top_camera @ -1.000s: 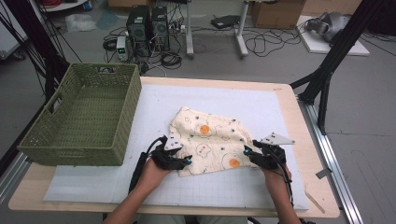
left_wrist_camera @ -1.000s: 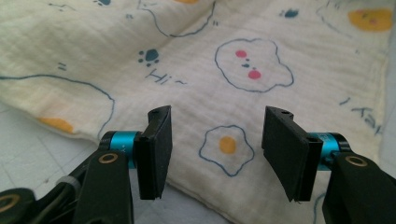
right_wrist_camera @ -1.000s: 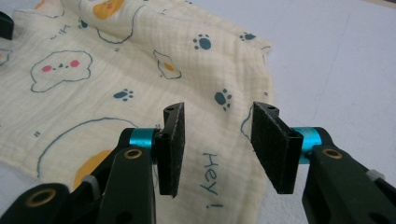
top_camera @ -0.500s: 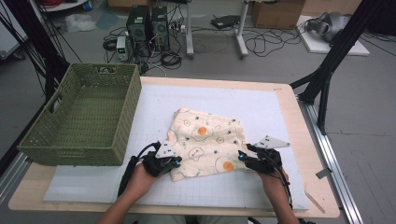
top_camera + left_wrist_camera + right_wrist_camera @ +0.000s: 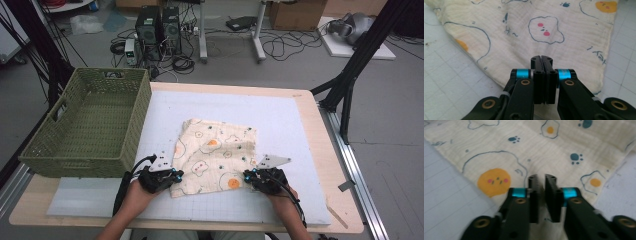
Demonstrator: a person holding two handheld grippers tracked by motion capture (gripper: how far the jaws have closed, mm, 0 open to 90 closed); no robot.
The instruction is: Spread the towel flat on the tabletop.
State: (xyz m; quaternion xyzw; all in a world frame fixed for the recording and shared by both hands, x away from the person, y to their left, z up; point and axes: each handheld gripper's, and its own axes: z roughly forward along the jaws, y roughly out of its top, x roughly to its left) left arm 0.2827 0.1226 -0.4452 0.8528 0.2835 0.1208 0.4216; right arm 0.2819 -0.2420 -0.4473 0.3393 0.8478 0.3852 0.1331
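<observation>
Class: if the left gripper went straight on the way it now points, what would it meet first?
Probably the cloth: the left gripper points across it, low over its near edge.

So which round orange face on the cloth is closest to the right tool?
The orange face near the cloth's front edge, just left of the right tool. The other orange face sits farther back, mid-cloth.

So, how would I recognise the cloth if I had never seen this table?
On the pale gridded mat covering the wooden table, right of the green woven basket, lies a cream muslin cloth. It is folded flat and printed with fried eggs, clouds and paw prints.
</observation>
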